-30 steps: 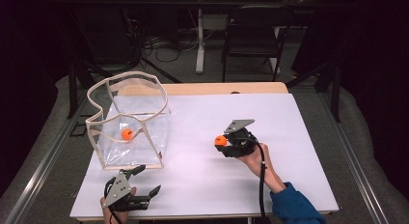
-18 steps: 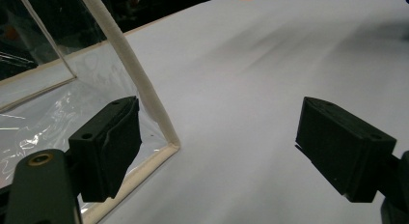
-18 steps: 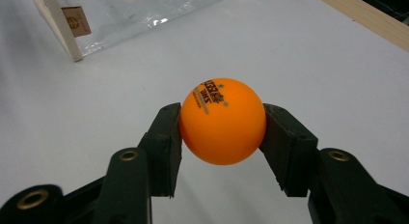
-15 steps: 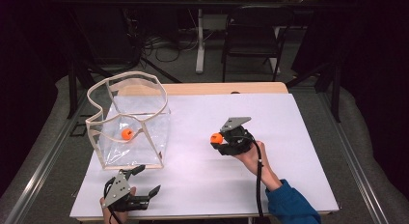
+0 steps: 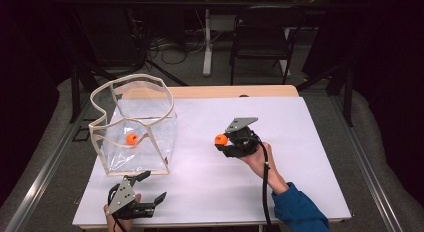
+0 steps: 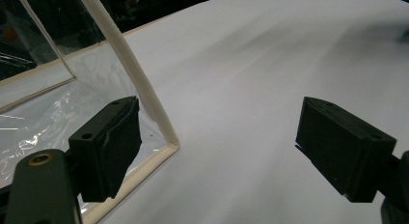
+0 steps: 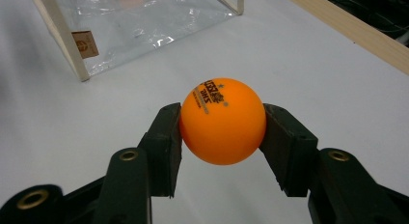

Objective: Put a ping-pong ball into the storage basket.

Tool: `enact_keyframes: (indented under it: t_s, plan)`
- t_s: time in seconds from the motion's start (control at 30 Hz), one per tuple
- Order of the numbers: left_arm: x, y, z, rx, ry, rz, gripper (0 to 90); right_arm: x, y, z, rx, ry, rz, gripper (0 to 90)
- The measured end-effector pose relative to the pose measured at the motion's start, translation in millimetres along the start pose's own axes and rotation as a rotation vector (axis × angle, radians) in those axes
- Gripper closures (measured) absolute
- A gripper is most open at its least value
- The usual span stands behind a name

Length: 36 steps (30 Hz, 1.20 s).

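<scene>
Balls number two: one [image 7: 223, 120] gripped, one [image 5: 131, 138] bagged.

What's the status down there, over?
Right hand-held gripper shut on orange ball, above table. Left hand-held gripper open beside clear bag. Second ball inside. Path clear.

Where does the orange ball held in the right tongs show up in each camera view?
High view: the held orange ball sits mid-table, at the tip of the right tongs.
Left gripper view: not in it.
Right gripper view: centre, pinched between the two black jaws.
Shared landmark: the clear bag with its cream frame.
</scene>
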State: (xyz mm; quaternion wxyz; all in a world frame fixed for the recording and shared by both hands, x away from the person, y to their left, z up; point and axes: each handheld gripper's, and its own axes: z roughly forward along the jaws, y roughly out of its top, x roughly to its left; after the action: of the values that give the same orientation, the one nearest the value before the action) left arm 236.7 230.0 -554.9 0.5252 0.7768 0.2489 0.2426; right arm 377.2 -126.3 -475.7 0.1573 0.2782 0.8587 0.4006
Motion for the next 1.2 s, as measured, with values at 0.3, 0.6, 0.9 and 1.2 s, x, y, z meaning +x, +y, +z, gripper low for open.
enact_keyframes:
  t_s: [0.3, 0.6, 0.9, 1.2]
  plan:
    - [0.1, -0.2, -0.3, 0.001, 0.003, -0.002, 15.8, 1.4, 10.5, -2.4, -0.022, 0.001, -0.011, 51.0]
    - [0.2, -0.3, -0.3, -0.001, 0.003, -0.003, 15.8, 1.4, 17.7, -3.2, -0.036, -0.001, -0.018, 51.0]
    - [0.2, -0.2, 0.3, 0.0, 0.0, -0.003, 15.8, 1.6, 23.9, -1.4, -0.052, 0.006, -0.017, 51.0]
    - [0.2, -0.1, 0.2, -0.003, 0.001, -0.002, 15.8, 2.2, 34.5, -1.6, -0.065, 0.008, -0.028, 51.0]
